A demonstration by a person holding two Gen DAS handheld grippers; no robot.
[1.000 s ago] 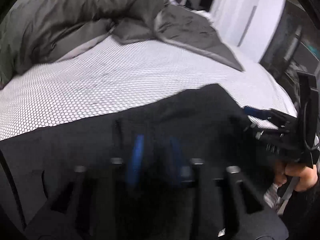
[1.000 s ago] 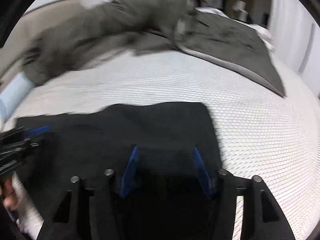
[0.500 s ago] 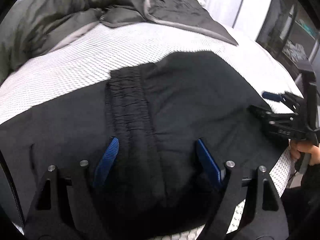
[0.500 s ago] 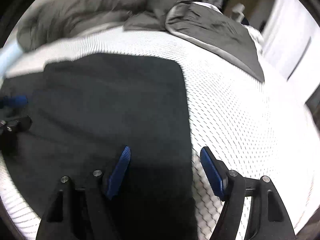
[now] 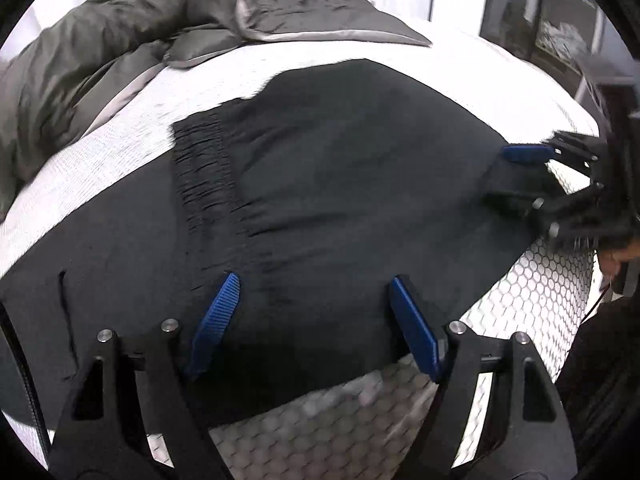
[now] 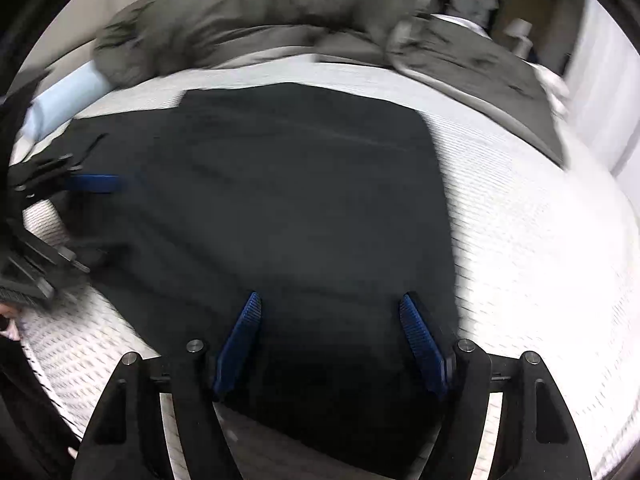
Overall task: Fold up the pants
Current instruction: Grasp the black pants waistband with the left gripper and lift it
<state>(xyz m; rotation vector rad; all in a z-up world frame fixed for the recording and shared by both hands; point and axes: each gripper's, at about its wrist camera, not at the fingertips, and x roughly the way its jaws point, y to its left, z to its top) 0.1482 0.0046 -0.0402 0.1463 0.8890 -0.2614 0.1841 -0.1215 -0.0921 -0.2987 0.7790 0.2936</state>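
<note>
Left gripper (image 5: pixel 312 320): my black two-finger tool with blue ribbed pads, lower centre of the left wrist view. Jaws stand apart; nothing is clamped. A second ago the pads sat closer together over the cloth, so I have let go.

Right gripper (image 6: pixel 330 340): same build, lower centre of the right wrist view. Jaws likewise apart, black fabric beneath them but not pinched. It also shows at the right edge of the left wrist view.

Black fabric pants (image 5: pixel 340 184): now lying flat across the middle of both views, doubled over itself. The gathered elastic waistband (image 5: pixel 204 168) sits left of centre in the left wrist view; the near hem lies just under my pads.

Change: the folded layer has been laid down and released by both tools.

Meaning: in my judgement one fold is complete; the next fold needs a fresh grip.

White honeycomb-pattern bed sheet (image 5: pixel 540 292): bare around the pants.

Grey crumpled duvet (image 5: pixel 100 52): upper left, well apart from the pants.
</note>
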